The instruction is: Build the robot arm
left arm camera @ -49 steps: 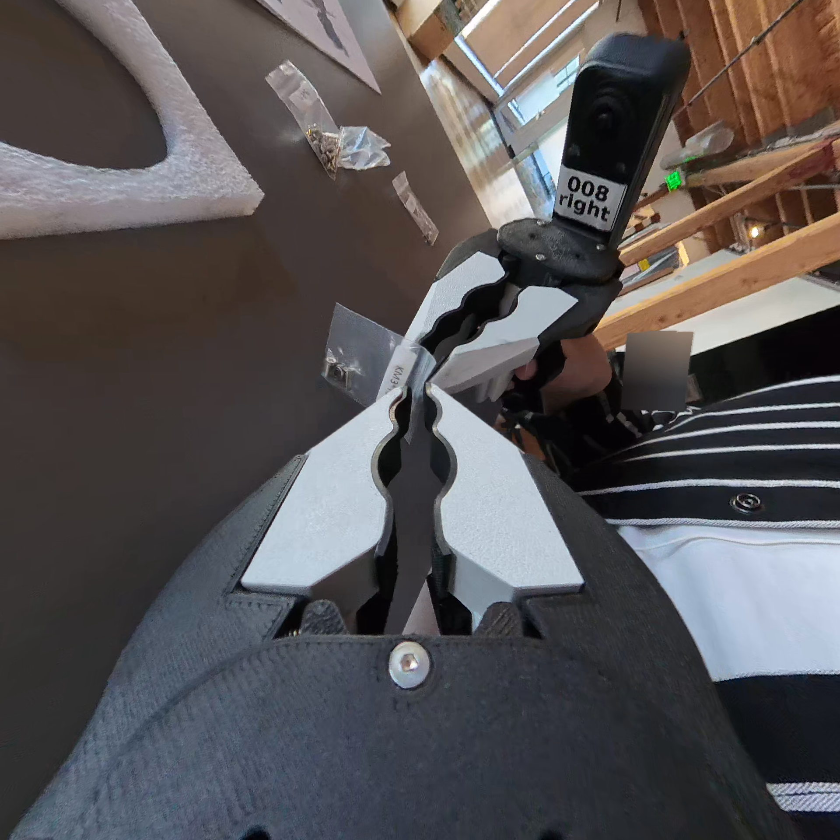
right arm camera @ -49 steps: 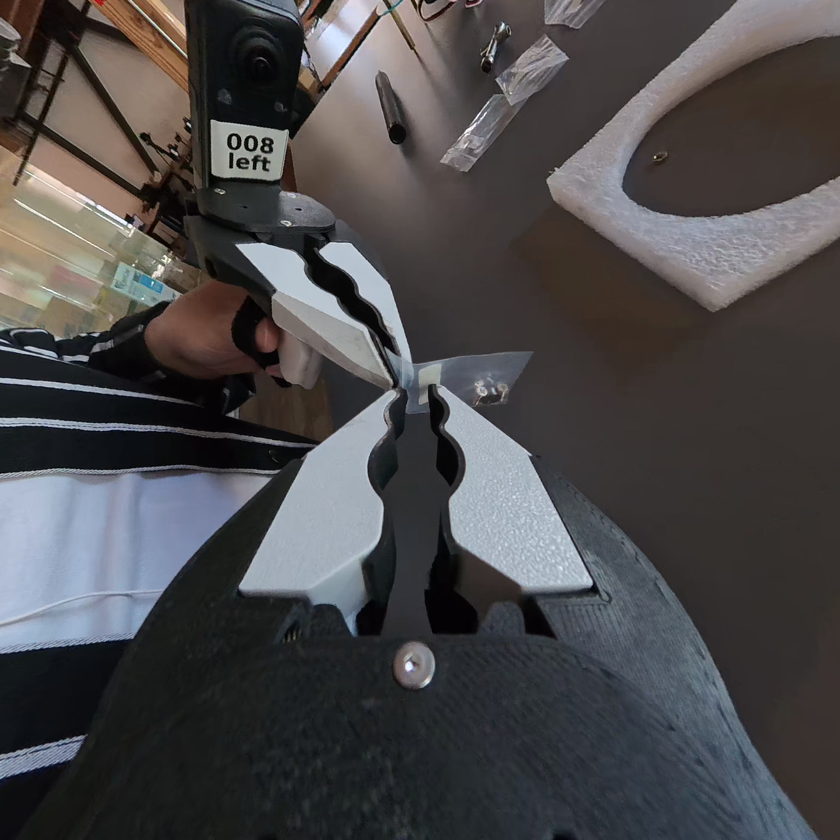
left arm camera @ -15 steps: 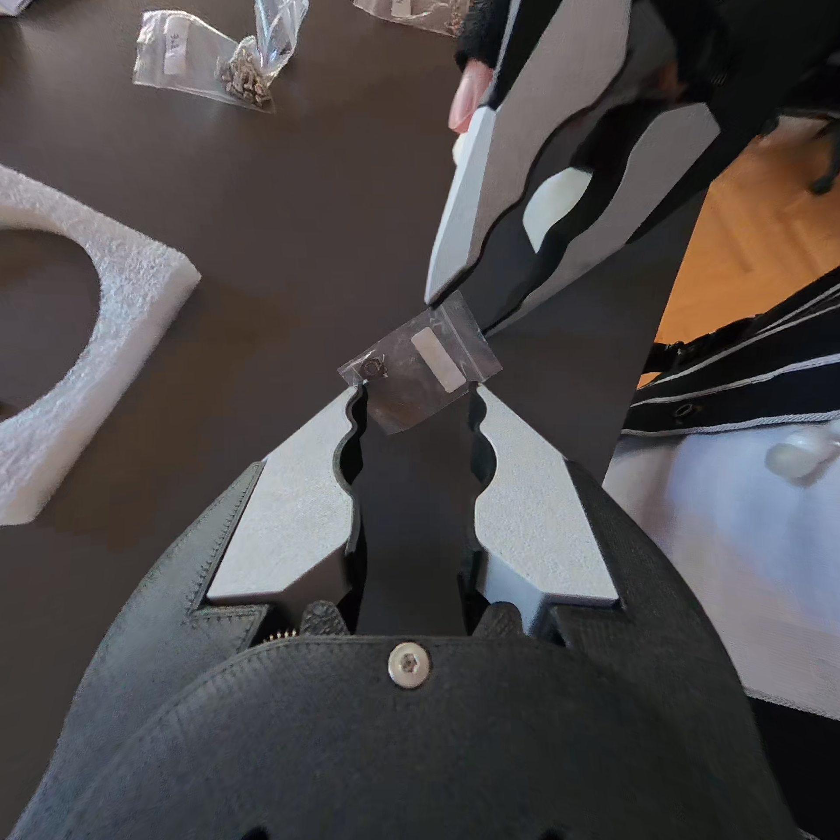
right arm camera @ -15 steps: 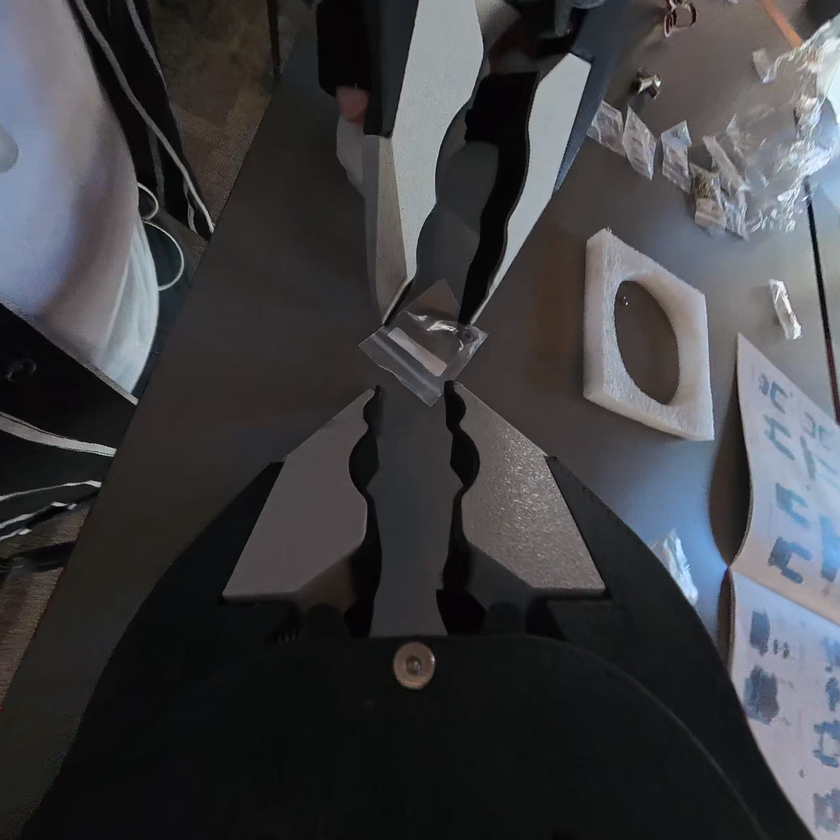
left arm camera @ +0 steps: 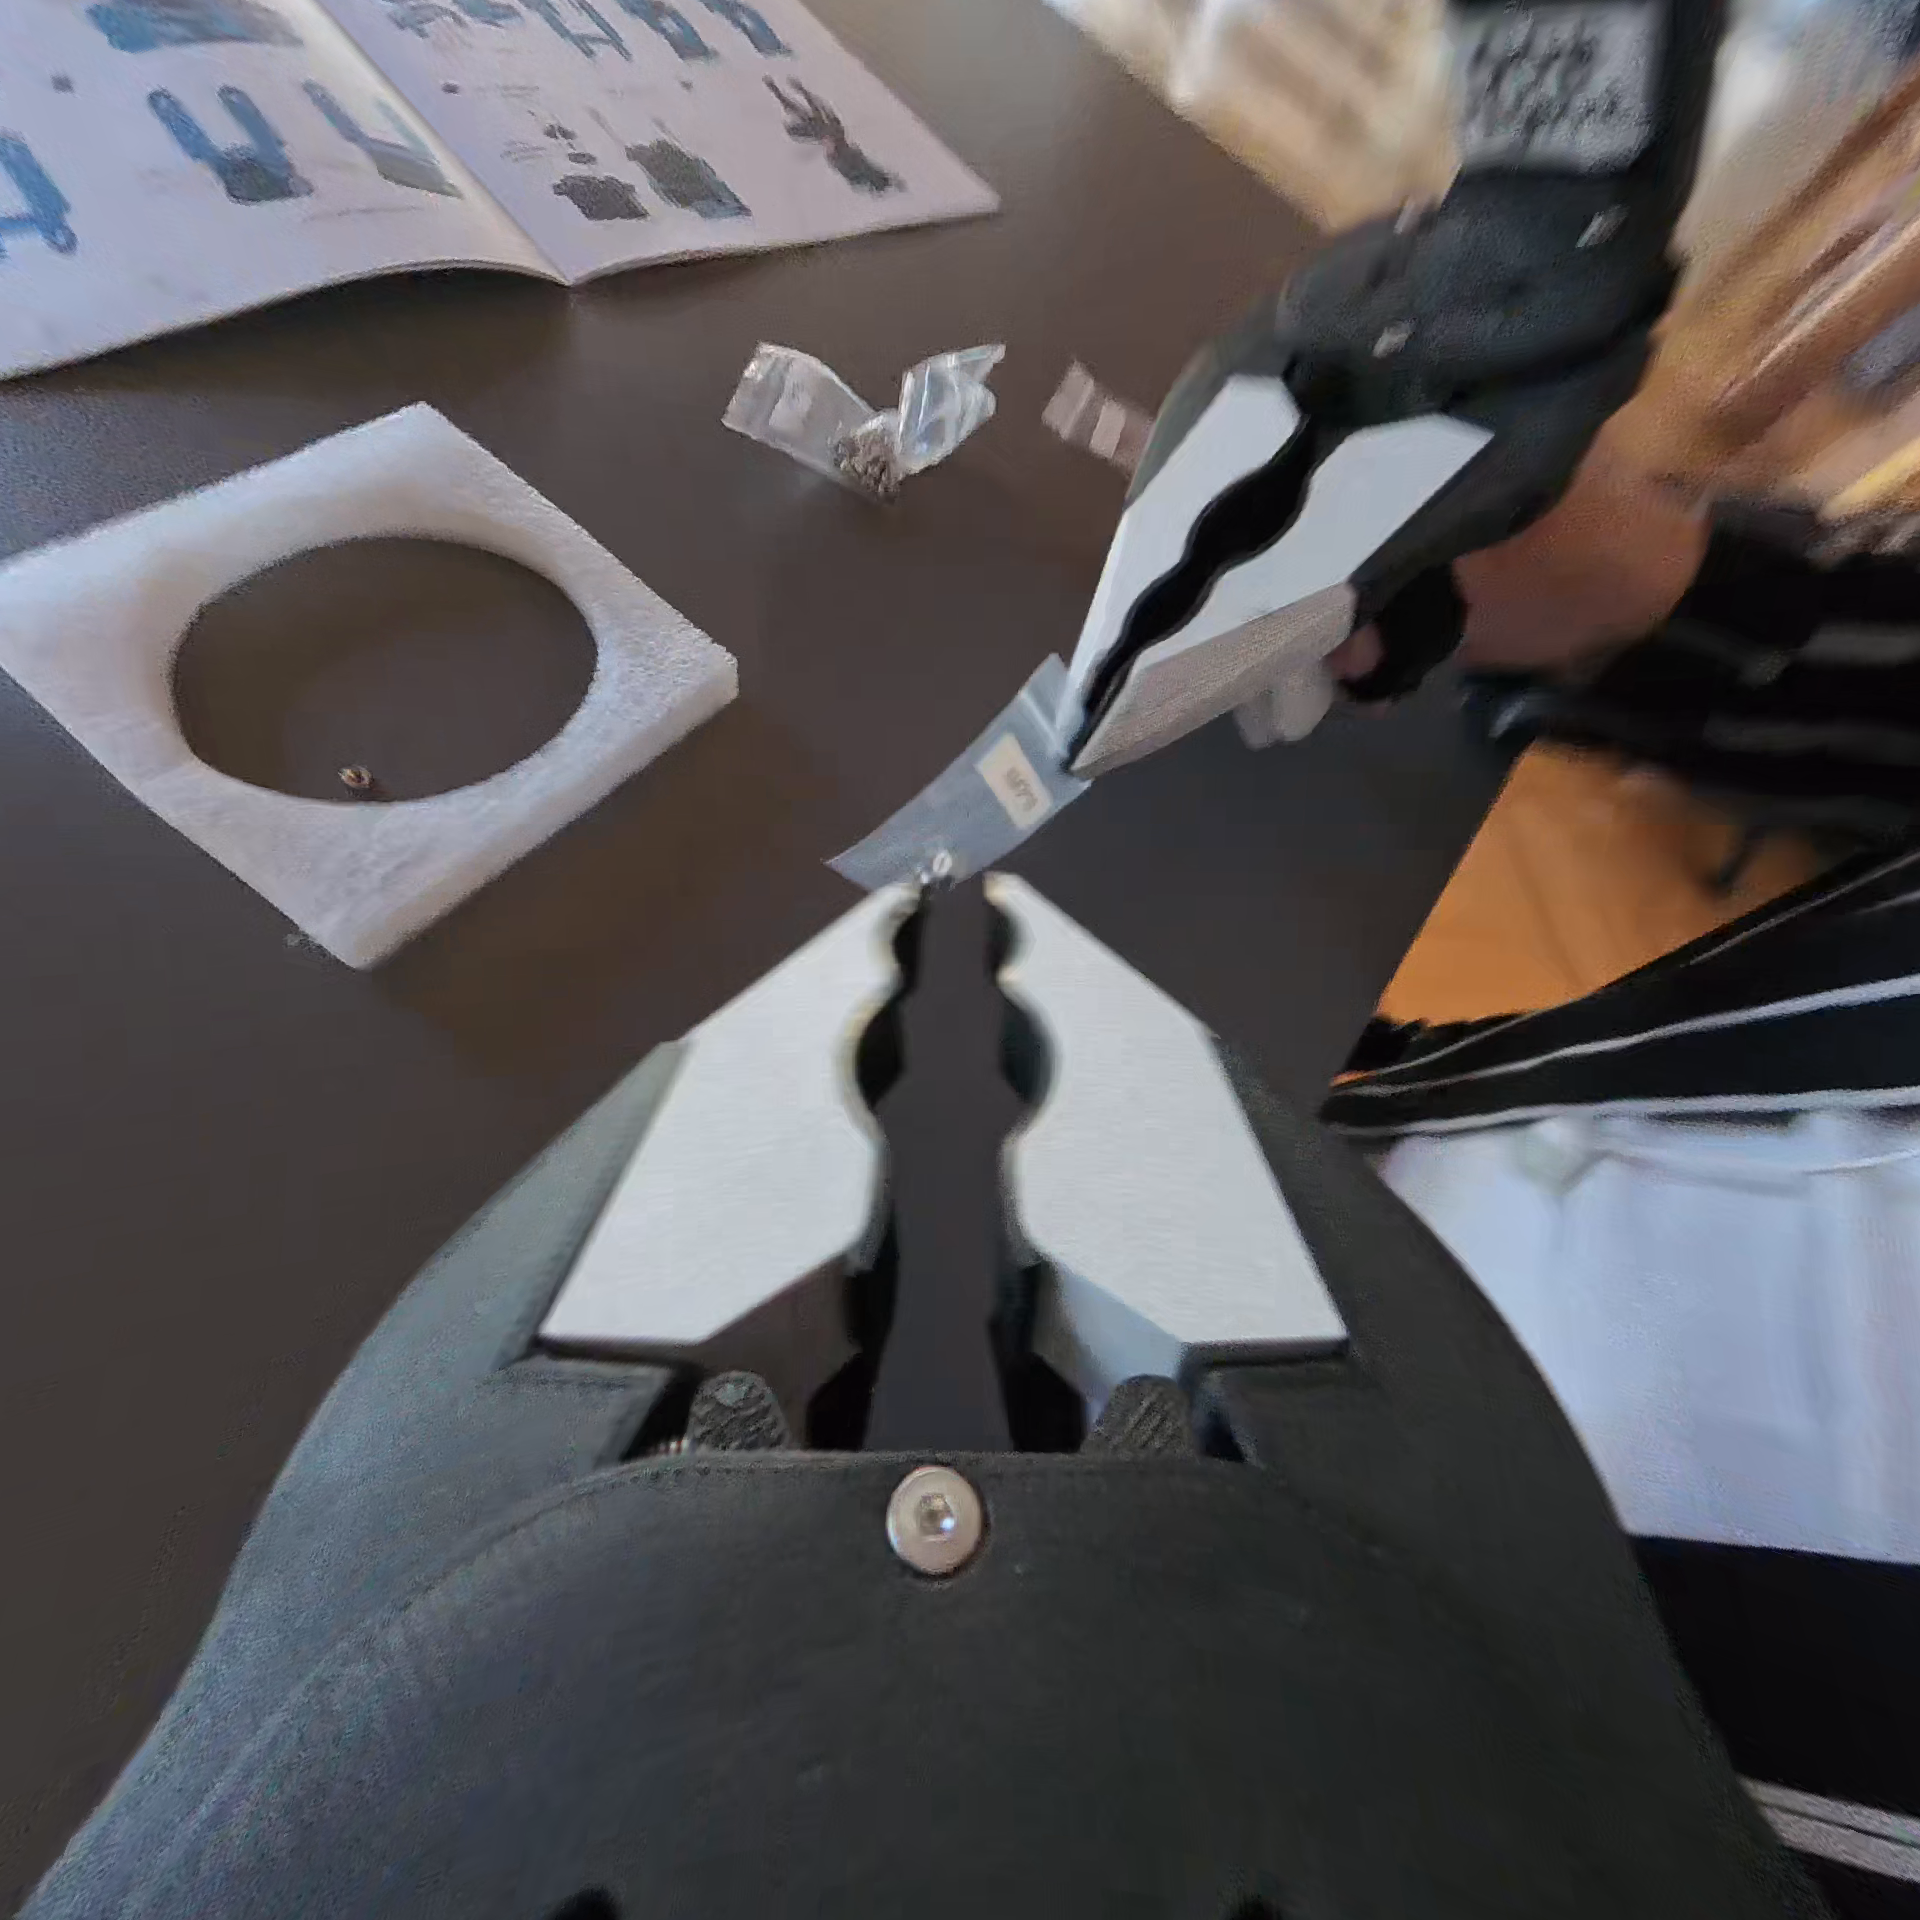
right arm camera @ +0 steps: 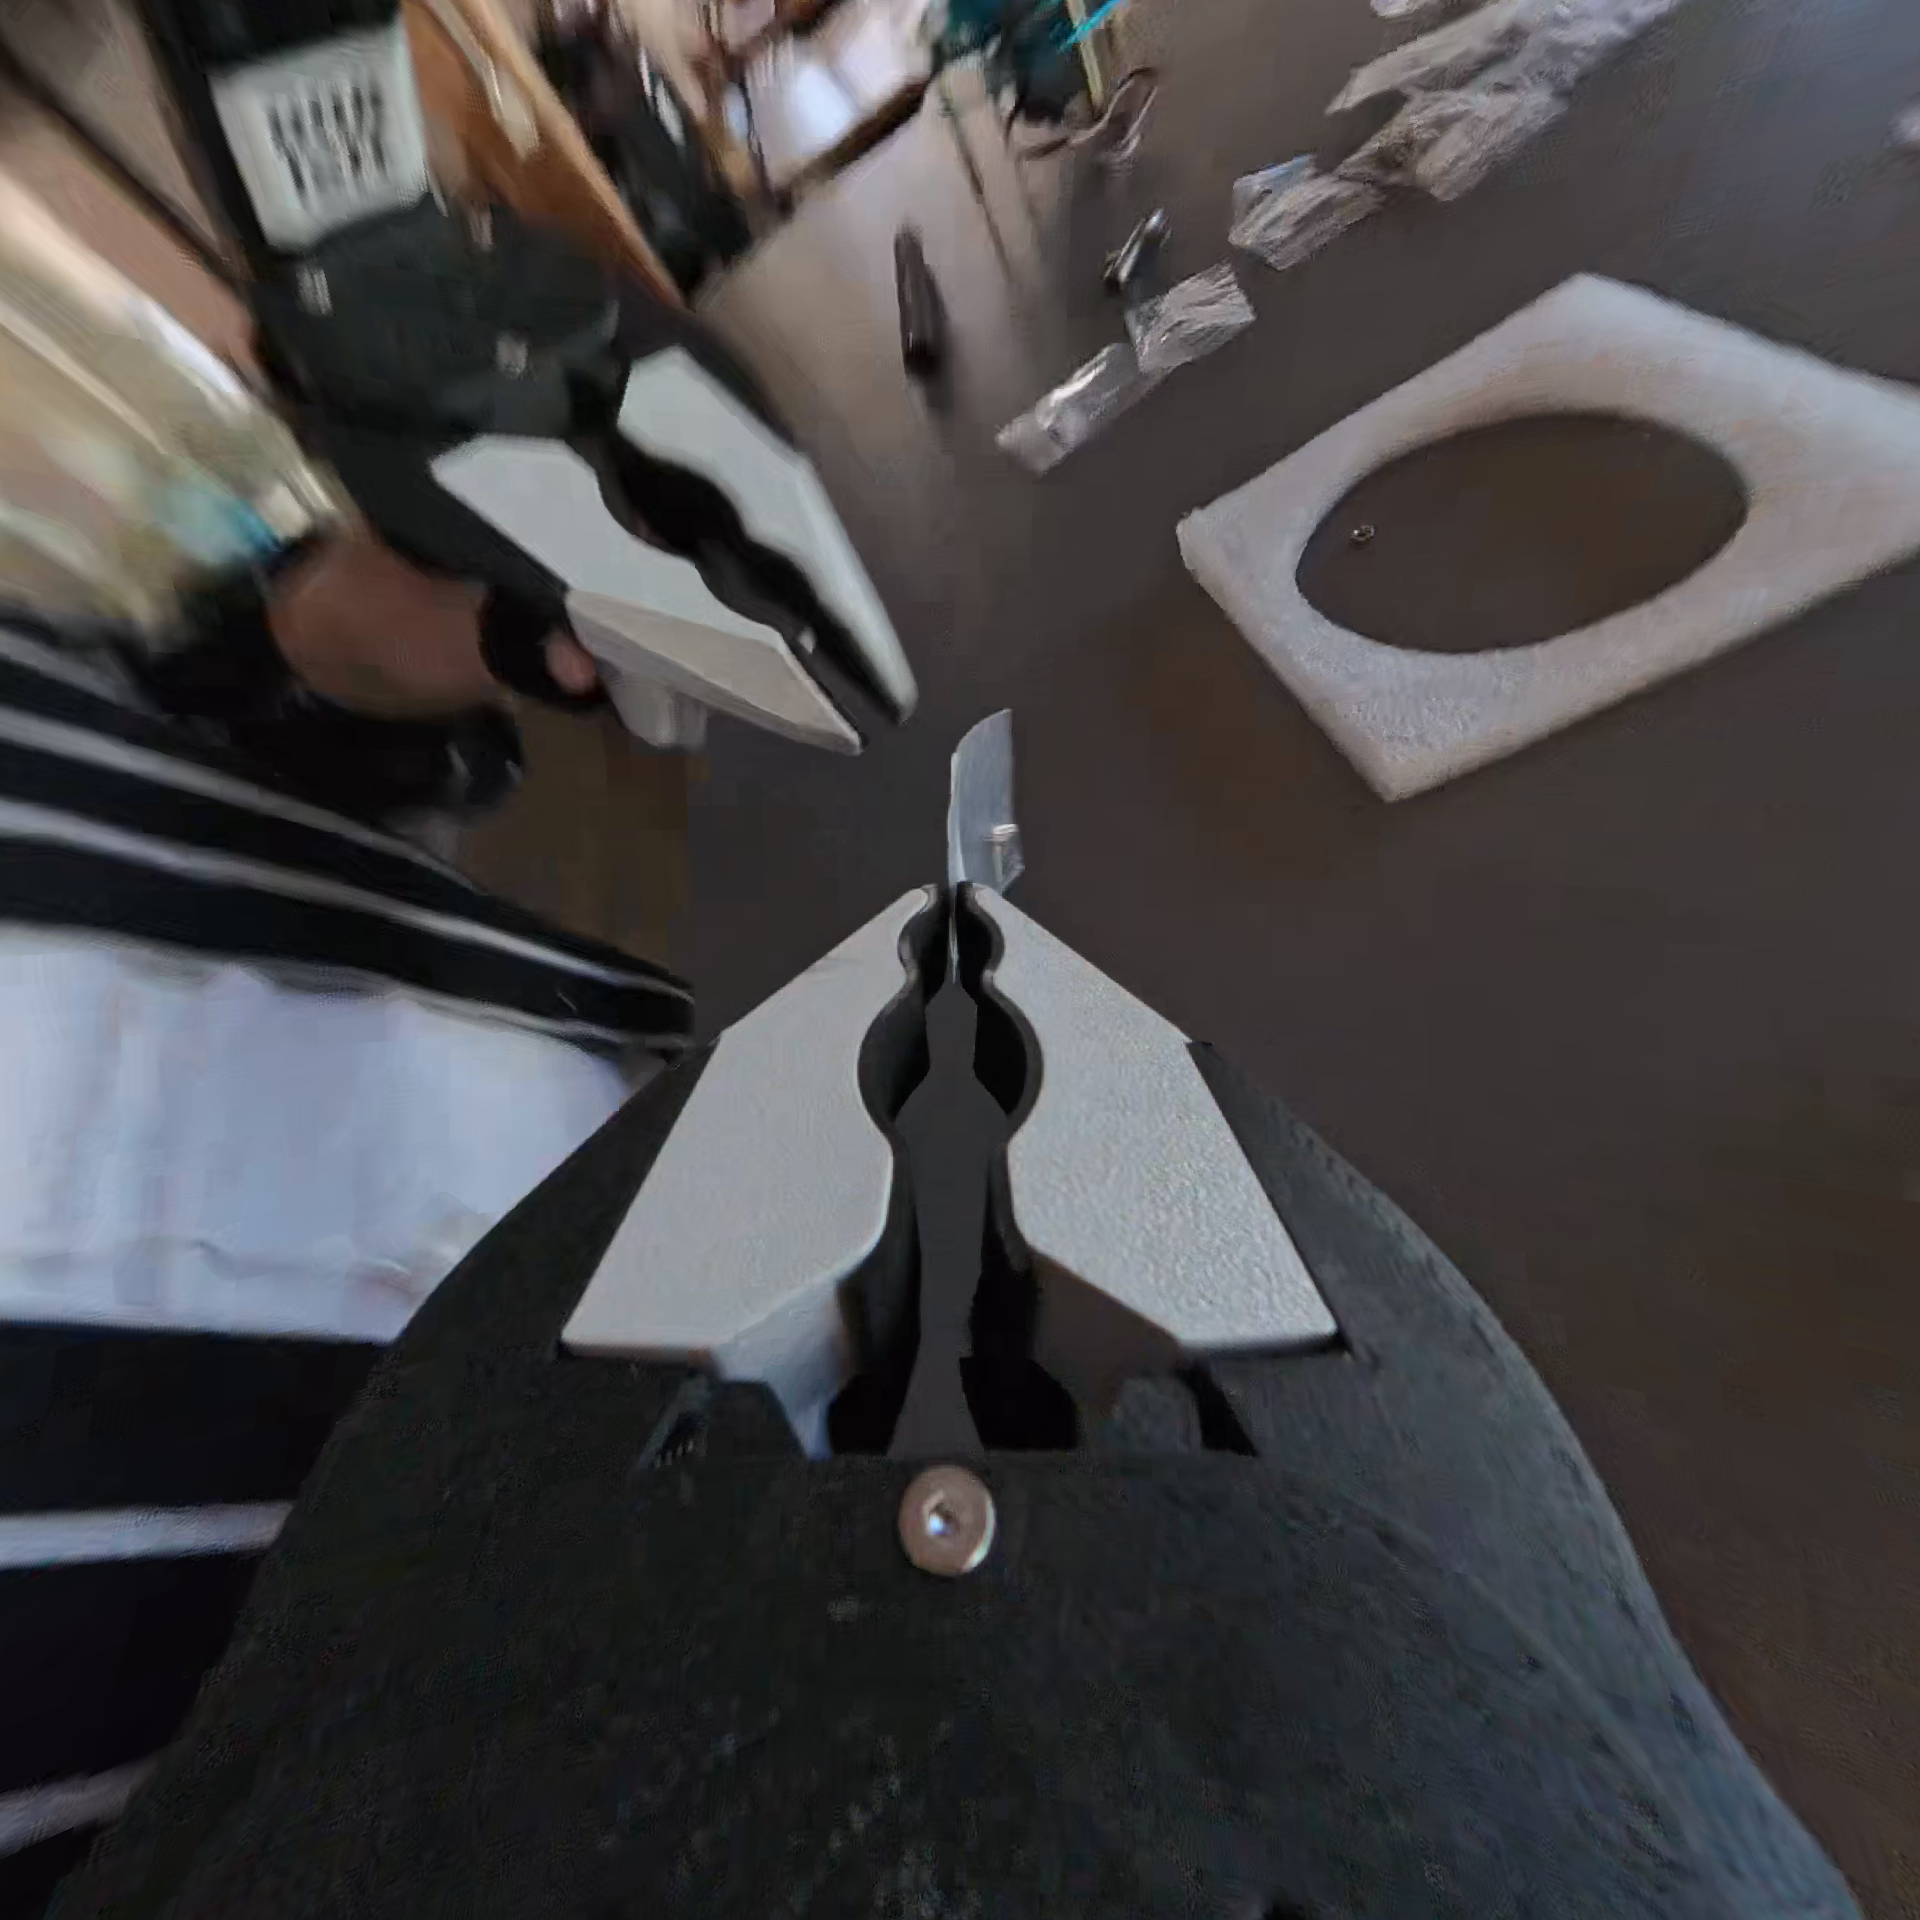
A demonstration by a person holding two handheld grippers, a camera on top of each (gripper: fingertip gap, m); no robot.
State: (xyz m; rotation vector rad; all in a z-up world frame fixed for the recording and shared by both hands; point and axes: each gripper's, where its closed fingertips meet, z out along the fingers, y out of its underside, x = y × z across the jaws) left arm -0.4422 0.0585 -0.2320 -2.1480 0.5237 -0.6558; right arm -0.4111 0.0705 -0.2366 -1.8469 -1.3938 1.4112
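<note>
Left wrist view: your left gripper [left arm camera: 951,894] is standing with its fingers parted, a dark gap showing between the tips and nothing pinched in it. Half a second ago the small clear bag [left arm camera: 966,795] was lying between those fingers; now it is hanging just past the tips, its lower edge close to them, though contact is too blurred to call. Your right gripper [left arm camera: 1075,743] is clamping the bag's far corner, its fingers pressed together on the plastic. A small metal part [left arm camera: 940,864] is sitting at the bag's low edge. On the dark table [left arm camera: 312,1143] the white foam square [left arm camera: 665,665] with the round cut-out is lying to the left, a tiny screw [left arm camera: 355,775] inside the hole. Beyond it, an open booklet [left arm camera: 499,135] and a crumpled bag of hardware [left arm camera: 873,421] are now coming into frame. Right wrist view agrees: your right gripper [right arm camera: 954,902] is closing on the bag [right arm camera: 982,800], which is sticking up edge-on from the tips, and your left gripper [right arm camera: 878,732] is hovering apart from it, up and to the left, fingers spread. A second and a half back both grippers were gripping the bag; now only the right is holding. The foam square [right arm camera: 1455,707] is lying well off to the right.
</note>
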